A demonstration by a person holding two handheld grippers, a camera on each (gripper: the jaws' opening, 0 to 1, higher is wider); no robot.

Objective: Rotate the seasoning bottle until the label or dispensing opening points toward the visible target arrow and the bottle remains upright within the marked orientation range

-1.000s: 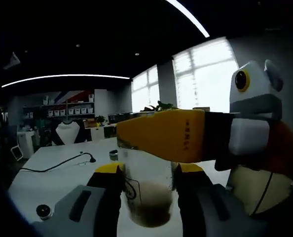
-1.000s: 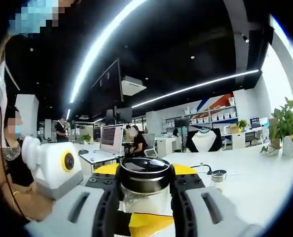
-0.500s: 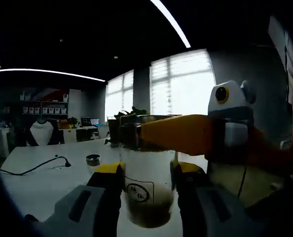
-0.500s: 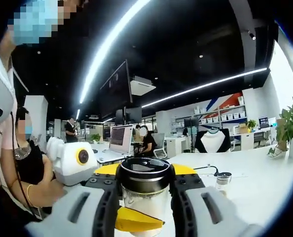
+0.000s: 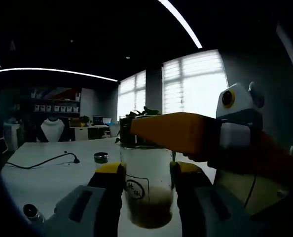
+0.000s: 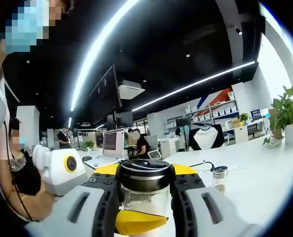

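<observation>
Clear glass makes up the body of the seasoning bottle [image 5: 147,185], which stands upright between the left gripper [image 5: 147,173] jaws; those yellow-tipped jaws are closed against the glass on both sides, low on the body where brownish seasoning sits. A small round label [image 5: 132,189] shows on the bottle's front-left face. In the right gripper view, the right gripper [image 6: 145,178] has its jaws closed around the dark screw lid [image 6: 144,173], gripping the same bottle from above its shoulder. In the left gripper view that right gripper's yellow jaw crosses the top of the bottle from the right.

Around the bottle, the white table [image 5: 43,177] spreads wide to the left and ahead, with a black cable [image 5: 48,161] well apart, a small round tin [image 5: 101,157] near the far side, and a small capped jar [image 5: 32,212] at the near left edge. In the right gripper view a second small shaker [image 6: 218,177] stands to the right on open tabletop, and a potted plant [image 6: 287,116] sits near the far right edge. A person's hand [image 6: 25,207] holds the left gripper at the left of that view.

Compared with half a second ago, the label sits a little further left and appears narrower, turned more toward the side, and the left gripper view has swung so the cable and tin lie further right.
</observation>
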